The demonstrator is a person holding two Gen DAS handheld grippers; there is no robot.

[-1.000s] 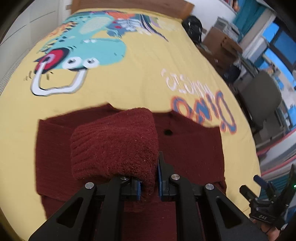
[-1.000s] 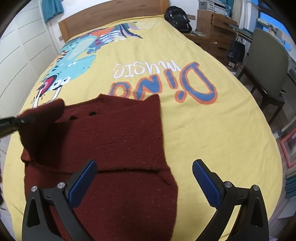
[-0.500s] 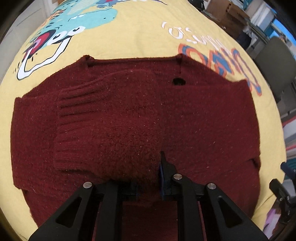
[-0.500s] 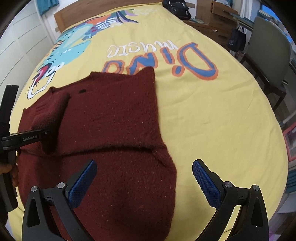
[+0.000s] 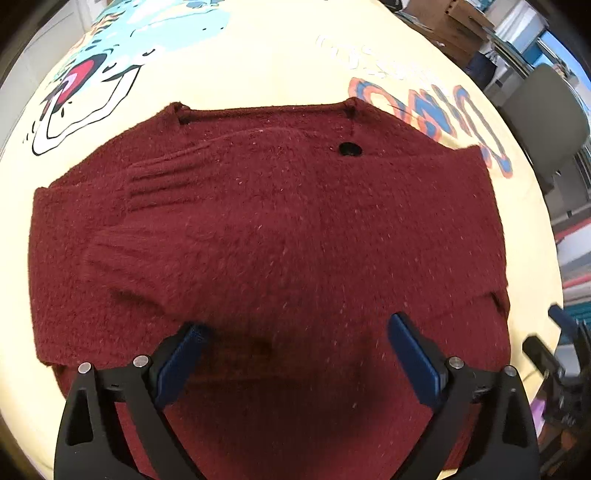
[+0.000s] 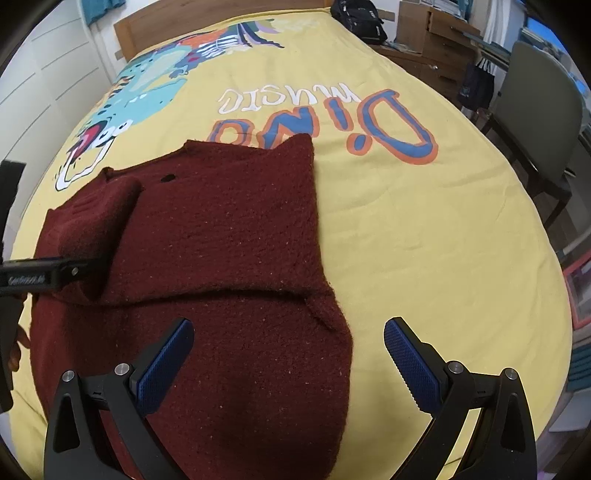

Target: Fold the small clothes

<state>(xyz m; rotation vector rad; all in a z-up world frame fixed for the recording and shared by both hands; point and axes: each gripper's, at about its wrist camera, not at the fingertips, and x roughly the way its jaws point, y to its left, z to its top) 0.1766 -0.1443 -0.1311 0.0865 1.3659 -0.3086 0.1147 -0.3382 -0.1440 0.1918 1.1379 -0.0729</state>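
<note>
A dark red knitted sweater [image 5: 295,229] lies flat on the yellow bedspread [image 5: 258,70], both sleeves folded in over its body. The left sleeve with its ribbed cuff [image 5: 147,184] rests across the chest. My left gripper [image 5: 295,332] is open and empty just above the sweater's lower middle. In the right wrist view the same sweater [image 6: 221,240] lies ahead and to the left. My right gripper [image 6: 288,343] is open and empty over the sweater's lower right edge. The left gripper's finger [image 6: 40,277] shows at the left edge there.
The bedspread [image 6: 424,240] has a dinosaur print [image 6: 147,96] and "Dino music" lettering [image 6: 332,114]. A wooden headboard [image 6: 221,22] is at the far end. A grey chair [image 6: 535,122], drawers and a black bag [image 6: 358,14] stand to the right of the bed.
My left gripper carried the sleeve over the sweater's body, lowered it, then opened and let it go. My right gripper stayed open and shifted only slightly.
</note>
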